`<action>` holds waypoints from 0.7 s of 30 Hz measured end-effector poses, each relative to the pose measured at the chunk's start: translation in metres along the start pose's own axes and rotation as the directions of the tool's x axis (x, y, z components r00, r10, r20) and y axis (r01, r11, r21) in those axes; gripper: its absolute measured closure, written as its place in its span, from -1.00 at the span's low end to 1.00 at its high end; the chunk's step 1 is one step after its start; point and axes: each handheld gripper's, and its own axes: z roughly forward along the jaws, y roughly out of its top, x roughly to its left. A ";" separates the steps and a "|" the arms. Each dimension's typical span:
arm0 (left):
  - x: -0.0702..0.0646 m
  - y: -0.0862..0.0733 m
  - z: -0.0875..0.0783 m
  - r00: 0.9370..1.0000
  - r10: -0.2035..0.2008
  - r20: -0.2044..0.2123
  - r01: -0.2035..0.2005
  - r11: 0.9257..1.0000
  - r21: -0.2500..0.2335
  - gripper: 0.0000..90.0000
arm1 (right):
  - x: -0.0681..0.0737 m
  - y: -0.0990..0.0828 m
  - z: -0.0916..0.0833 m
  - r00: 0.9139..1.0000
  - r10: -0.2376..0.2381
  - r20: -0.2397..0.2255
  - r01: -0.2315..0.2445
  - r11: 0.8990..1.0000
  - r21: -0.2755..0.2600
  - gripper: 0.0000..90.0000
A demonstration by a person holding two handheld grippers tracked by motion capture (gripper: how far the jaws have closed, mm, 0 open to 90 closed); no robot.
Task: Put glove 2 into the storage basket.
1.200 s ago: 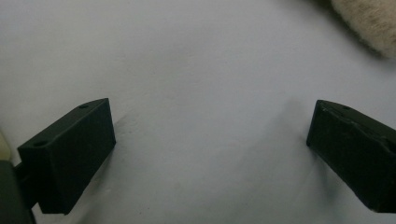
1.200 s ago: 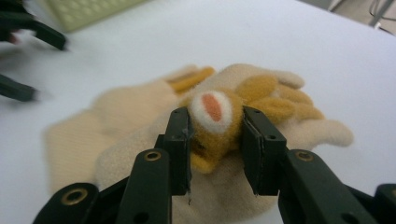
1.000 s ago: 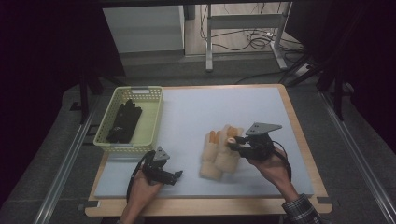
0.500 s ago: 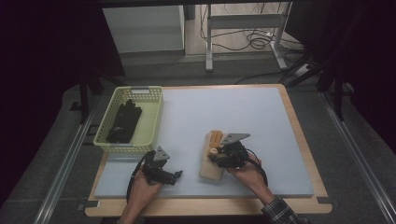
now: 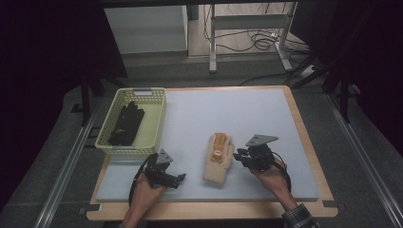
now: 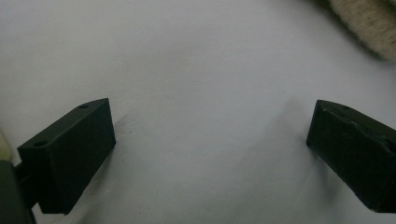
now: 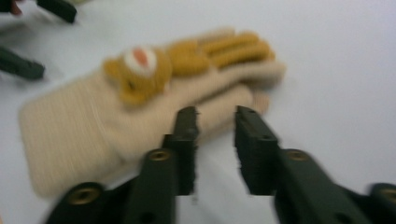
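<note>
We work at the cream glove (image 5: 219, 159) lying mid-table, near side. Our right gripper (image 5: 241, 156), jaws just narrowed with nothing between them, should bite its right edge squarely; our left gripper (image 5: 181, 178) waits wide open.

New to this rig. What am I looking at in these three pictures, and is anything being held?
No robot arm: a person holds a two-fingered gripper in each hand. One camera looks down from above; the other two ride on the grippers. A beige glove with an orange bear lies on the grey mat; dark gloves sit in the yellow basket. The left gripper is open over bare mat. The right gripper, fingers just narrowed, sits at the beige glove's edge, gripping nothing.
</note>
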 end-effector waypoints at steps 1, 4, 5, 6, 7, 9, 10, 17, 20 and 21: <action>0.000 0.000 0.000 1.000 0.000 0.000 0.000 1.000 0.000 -0.97 | 0.001 -0.005 0.001 1.000 0.002 -0.011 -0.001 1.000 0.012 0.75; 0.000 0.000 0.000 1.000 0.000 0.000 0.000 1.000 0.000 -0.97 | 0.010 -0.019 0.009 0.998 -0.013 -0.054 0.015 0.999 0.031 0.85; 0.000 0.000 0.000 1.000 0.000 0.000 0.000 1.000 0.000 -0.97 | 0.010 -0.019 0.009 0.998 -0.013 -0.054 0.015 0.999 0.031 0.85; 0.000 0.000 0.000 1.000 0.000 0.000 0.000 1.000 0.000 -0.97 | 0.013 -0.020 0.010 0.998 -0.016 -0.061 0.018 0.999 0.032 0.85; 0.000 0.000 0.000 1.000 0.000 0.000 0.000 1.000 0.000 -0.97 | 0.016 -0.021 0.012 0.997 -0.018 -0.072 0.021 0.999 0.036 0.85; 0.000 0.000 0.000 1.000 0.000 0.000 0.000 1.000 0.000 -0.97 | 0.022 -0.023 0.018 0.996 -0.033 -0.087 0.036 0.998 0.042 0.85; 0.000 0.000 0.000 1.000 0.000 0.000 0.000 1.000 0.000 -0.97 | 0.026 -0.023 0.021 0.995 -0.045 -0.089 0.049 0.998 0.044 0.85; 0.000 0.000 0.000 1.000 0.000 0.000 0.000 1.000 0.000 -0.97 | 0.038 -0.019 0.036 0.992 -0.046 -0.115 0.050 0.998 0.034 0.83; 0.000 0.000 0.000 1.000 0.000 0.000 0.000 1.000 0.000 -0.97 | 0.043 -0.014 0.043 0.991 -0.058 -0.119 0.062 0.998 0.032 0.82; 0.000 0.000 0.000 1.000 0.000 0.000 0.000 1.000 0.000 -0.97 | 0.045 -0.012 0.046 0.991 -0.062 -0.121 0.066 0.997 0.031 0.81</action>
